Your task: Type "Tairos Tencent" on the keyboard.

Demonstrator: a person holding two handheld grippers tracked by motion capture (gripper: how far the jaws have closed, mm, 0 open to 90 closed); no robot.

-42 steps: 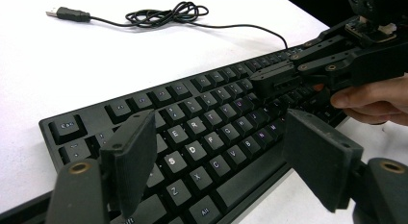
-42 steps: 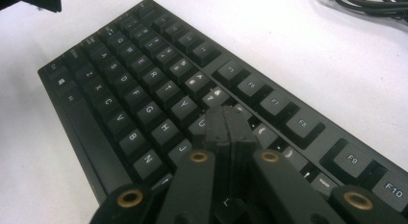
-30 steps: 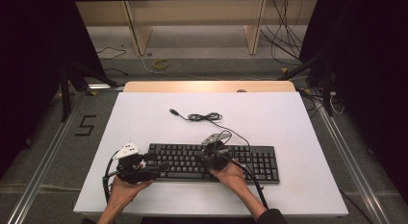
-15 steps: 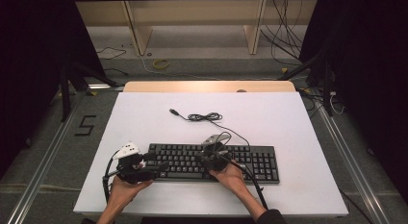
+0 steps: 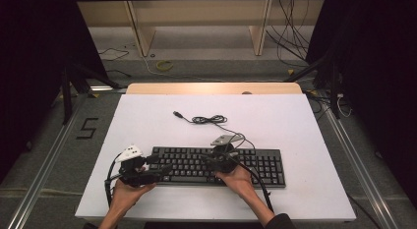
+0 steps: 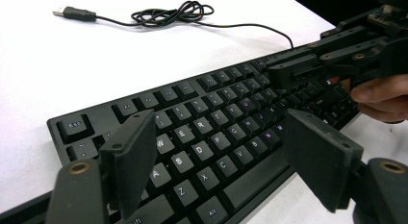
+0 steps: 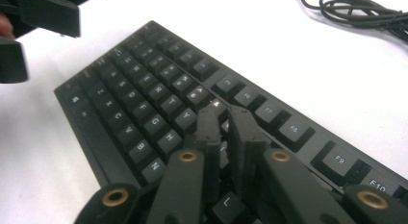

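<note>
We see a black keyboard point(image 5: 219, 165) lying flat on the white table point(image 5: 295, 130), toward the near edge and a little right of centre. Its long axis runs left to right across the table, parallel to the near edge, with the space bar row facing us and the function row on the far side. Its thin cable point(image 5: 209, 120) leaves the far edge and ends in a loose coil and a plug farther up the table.

Our right gripper point(image 5: 212, 160) hovers over the middle keys, its jaws pressed together with nothing between them. Our left gripper point(image 5: 160, 168) sits at the keyboard's left end, jaws spread wide above the letter keys, gripping nothing.
</note>
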